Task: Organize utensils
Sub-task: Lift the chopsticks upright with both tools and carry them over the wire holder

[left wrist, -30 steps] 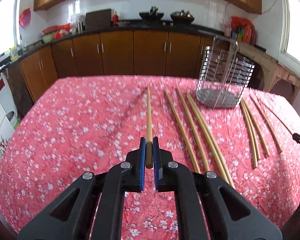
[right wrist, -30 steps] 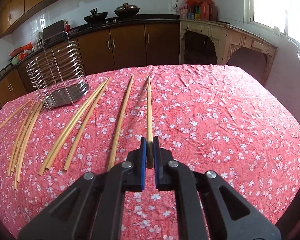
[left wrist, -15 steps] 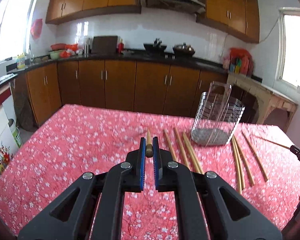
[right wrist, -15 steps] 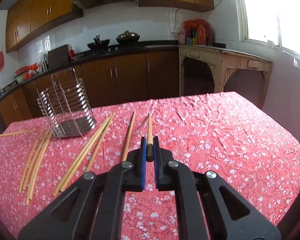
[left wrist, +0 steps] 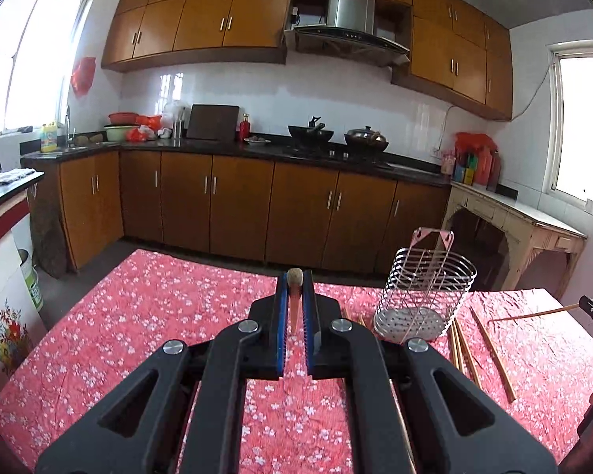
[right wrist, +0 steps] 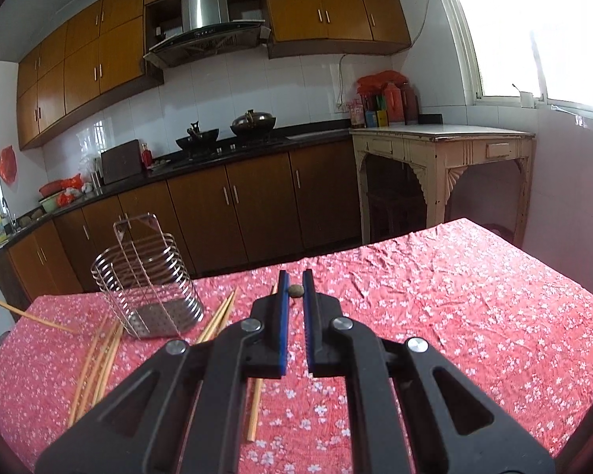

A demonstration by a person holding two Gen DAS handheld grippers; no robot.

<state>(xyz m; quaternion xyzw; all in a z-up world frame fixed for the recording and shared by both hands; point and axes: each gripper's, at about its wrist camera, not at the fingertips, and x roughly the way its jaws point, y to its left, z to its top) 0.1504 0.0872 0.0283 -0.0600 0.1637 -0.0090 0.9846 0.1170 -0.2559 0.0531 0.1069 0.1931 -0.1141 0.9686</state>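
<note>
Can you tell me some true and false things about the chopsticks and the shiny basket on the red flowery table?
1. Each gripper is shut on a chopstick. True: the left gripper clamps a chopstick, and the right gripper clamps another chopstick.
2. The wire basket is full of chopsticks. False: nothing shows inside it.
3. Loose chopsticks lie on the tablecloth beside the basket. True.
4. The basket lies tipped on its side. False: it stands upright.
5. The tablecloth is plain blue. False: it is red with white flowers.
</note>
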